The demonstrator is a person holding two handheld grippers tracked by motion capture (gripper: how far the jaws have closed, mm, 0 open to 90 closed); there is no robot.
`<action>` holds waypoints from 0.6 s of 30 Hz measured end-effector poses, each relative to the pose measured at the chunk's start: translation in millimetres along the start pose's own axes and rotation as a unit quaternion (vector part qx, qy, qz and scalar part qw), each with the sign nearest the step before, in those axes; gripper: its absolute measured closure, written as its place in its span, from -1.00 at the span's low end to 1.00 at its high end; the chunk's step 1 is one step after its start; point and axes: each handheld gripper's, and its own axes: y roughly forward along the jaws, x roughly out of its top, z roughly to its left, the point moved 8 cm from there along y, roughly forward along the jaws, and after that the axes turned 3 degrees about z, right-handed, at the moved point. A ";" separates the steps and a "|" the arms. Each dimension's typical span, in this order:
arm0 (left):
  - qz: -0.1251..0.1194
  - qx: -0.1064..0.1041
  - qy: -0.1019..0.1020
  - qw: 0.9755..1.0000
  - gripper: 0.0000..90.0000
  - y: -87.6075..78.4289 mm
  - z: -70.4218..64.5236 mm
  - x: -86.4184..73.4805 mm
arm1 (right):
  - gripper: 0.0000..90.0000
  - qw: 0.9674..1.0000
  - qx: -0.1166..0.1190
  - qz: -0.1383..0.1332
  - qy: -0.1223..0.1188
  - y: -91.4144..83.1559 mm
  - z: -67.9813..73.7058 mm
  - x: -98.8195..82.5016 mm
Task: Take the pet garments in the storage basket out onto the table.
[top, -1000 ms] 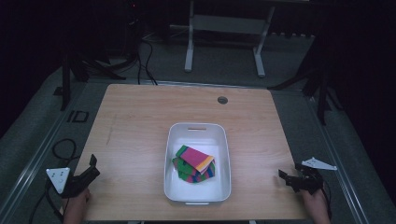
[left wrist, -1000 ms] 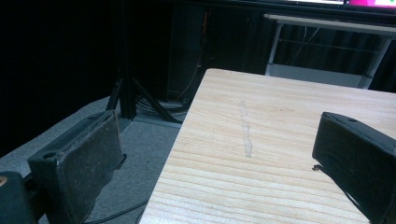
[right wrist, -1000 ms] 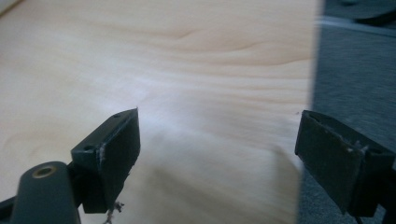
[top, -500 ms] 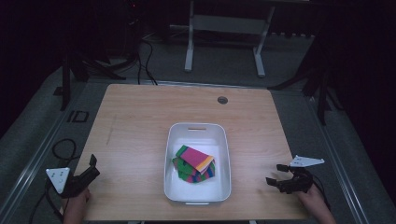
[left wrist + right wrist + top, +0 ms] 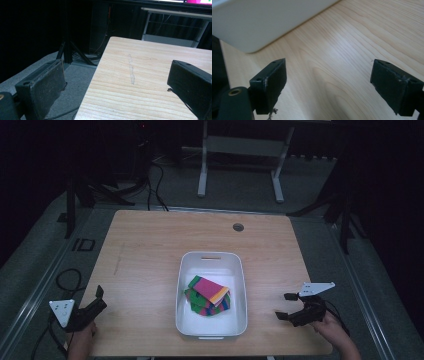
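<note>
Folded cloths [image 5: 207, 296] lie in the white bin [image 5: 184, 285] mid-table; right gripper [image 5: 286, 306] near the right edge, released; left gripper [image 5: 99, 296] at the front-left corner, released.

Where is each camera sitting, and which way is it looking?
High view: above the person's side, facing forward and down at the wooden table, white bin of colourful cloths, both hands.
Left gripper view: on the left hand-held gripper, facing the table's left edge and floor.
Right gripper view: on the right hand-held gripper, facing the bin.
All share the table.
</note>
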 end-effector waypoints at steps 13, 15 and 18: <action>-0.001 -0.001 0.001 1.000 -0.96 -0.1 -0.2 0.0 | -0.70 0.997 0.058 -0.002 -0.060 -7.6 51.7 60.4; -0.001 -0.001 0.001 1.000 -0.96 -0.1 -0.3 0.0 | -0.70 0.995 0.052 -0.003 -0.083 -5.3 61.4 73.8; -0.001 -0.002 0.000 1.000 -0.96 -0.1 -0.2 0.1 | -0.70 0.994 0.054 -0.002 -0.093 -2.8 66.5 82.3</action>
